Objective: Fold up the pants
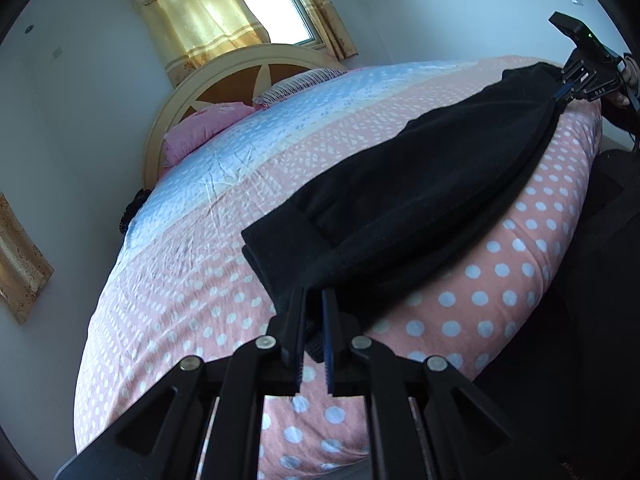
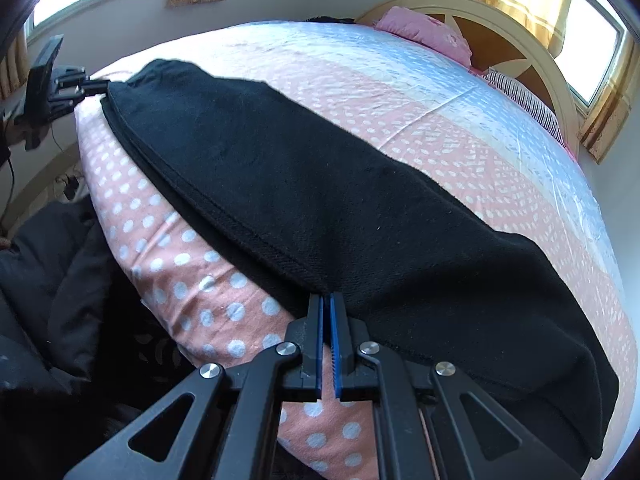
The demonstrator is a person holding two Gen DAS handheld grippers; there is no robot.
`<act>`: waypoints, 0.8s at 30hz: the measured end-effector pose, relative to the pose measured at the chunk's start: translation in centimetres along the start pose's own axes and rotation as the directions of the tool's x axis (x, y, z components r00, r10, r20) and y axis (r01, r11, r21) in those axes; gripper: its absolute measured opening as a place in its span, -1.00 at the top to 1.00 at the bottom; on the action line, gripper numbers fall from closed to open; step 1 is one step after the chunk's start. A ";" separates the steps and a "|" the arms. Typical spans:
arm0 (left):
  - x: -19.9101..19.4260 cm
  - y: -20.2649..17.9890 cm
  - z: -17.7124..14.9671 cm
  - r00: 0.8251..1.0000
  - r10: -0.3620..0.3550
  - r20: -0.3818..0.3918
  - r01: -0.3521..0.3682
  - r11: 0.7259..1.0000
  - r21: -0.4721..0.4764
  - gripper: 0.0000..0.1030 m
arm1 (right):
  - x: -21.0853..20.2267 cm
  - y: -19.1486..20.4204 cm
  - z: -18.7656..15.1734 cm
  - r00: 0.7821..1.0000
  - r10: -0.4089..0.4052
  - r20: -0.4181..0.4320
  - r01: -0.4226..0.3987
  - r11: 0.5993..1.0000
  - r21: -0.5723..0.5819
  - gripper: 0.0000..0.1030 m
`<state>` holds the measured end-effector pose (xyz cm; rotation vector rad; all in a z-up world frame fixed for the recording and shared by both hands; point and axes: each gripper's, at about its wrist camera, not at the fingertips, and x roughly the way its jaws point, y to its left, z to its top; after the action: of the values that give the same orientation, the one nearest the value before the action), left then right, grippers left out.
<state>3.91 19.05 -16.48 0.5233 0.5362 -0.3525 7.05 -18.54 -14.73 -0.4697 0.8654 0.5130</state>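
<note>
1. a bedroom with pale walls, yellow-gold patterned curtains (image 1: 208, 12) at a bright window, and a cream arched wooden headboard (image 1: 224, 76) at the far end of the bed.
2. the bed wears a pink and pale blue sheet with white dots (image 1: 224, 240); a pink pillow (image 1: 200, 132) and a striped pillow (image 1: 296, 84) lie against the headboard.
3. the black, soft fleece-like pants (image 1: 420, 200) lie lengthwise along the near edge of the bed, already doubled into a long band, stretched between the two tools.
4. the left tool (image 1: 314, 300) has its blue-padded fingers drawn nearly together, pinching the edge of the pants at one end; a thick fold of cloth sits just beyond the fingertips.
5. the right tool (image 2: 327, 304) is likewise closed to a thin slit, gripping the stitched hem at the other end.
6. a hand (image 1: 628, 80) shows behind the right tool in the left wrist view.
7. dark clothing (image 2: 52, 272) fills the space beside the bed.
</note>
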 end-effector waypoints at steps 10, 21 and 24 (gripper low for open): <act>0.0 0.2 -1.0 0.999 -0.015 -0.038 0.014 1.000 -0.027 0.74 | 0.6 -0.1 -0.3 1.000 0.010 -0.025 -0.010 1.000 -0.009 0.92; -2.4 4.3 -0.1 0.993 0.110 0.037 -0.099 0.967 -0.236 -0.17 | -2.2 -0.9 1.4 0.996 0.063 0.061 -0.064 0.998 0.027 0.02; -0.8 3.6 1.9 0.994 0.101 0.044 -0.088 0.968 -0.234 -0.18 | -1.4 2.0 4.1 0.992 0.094 0.089 -0.091 0.995 -0.030 0.02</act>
<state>5.62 21.06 -13.27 0.3107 0.4890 -0.2089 7.47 -14.94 -11.64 -0.4286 0.7970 0.6267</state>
